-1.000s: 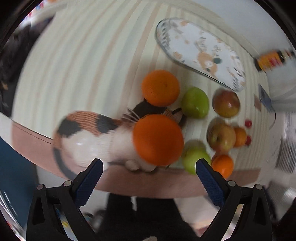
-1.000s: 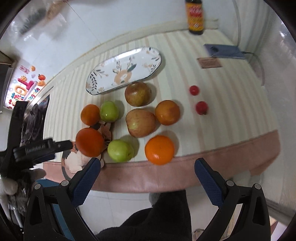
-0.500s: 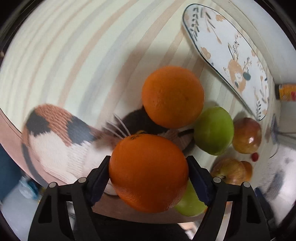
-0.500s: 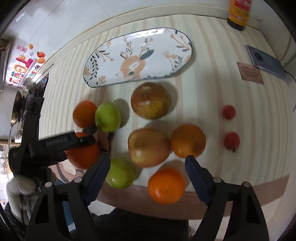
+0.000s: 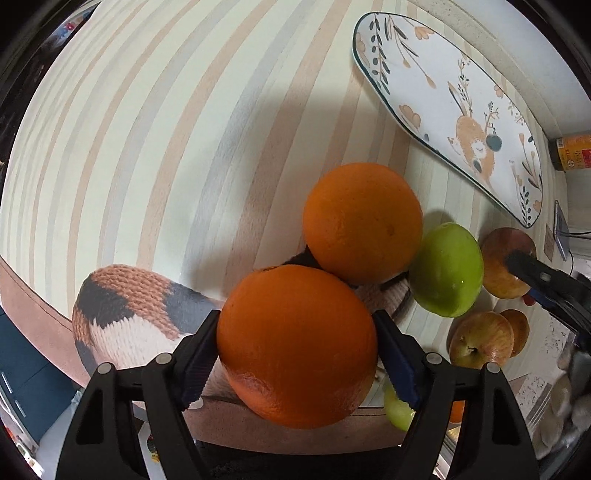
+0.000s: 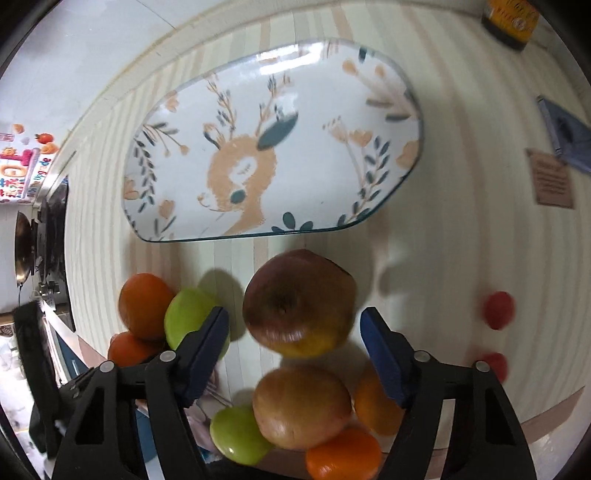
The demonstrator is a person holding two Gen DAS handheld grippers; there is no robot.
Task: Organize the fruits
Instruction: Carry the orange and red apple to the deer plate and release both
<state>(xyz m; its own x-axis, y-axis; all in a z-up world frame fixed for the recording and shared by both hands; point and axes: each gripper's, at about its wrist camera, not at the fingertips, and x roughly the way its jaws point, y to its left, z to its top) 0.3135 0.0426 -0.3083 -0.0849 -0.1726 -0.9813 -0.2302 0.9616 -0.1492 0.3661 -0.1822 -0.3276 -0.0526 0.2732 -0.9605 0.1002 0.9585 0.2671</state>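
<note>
Left wrist view: left tool point(image 5: 295, 354) is clamped on an orange point(image 5: 297, 345) low on the worktop point(image 5: 147, 129). Right tool point(image 6: 293, 334), jaws just closing, straddles a red apple point(image 6: 299, 302), not yet gripping. Next: squeeze, then carry both to the plate point(image 6: 273, 147) at 12 o'clock.

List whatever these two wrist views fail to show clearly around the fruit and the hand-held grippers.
- Left wrist view: the lowest green apple is mostly hidden behind the left hand-held gripper and its orange.
- Left wrist view: the knitted cat mat is partly covered by oranges.
- Right wrist view: motion blur leaves it unclear whether the right hand-held gripper touches the red apple.
- Right wrist view: the bottle is cut off by the top edge; its label is unreadable.
</note>
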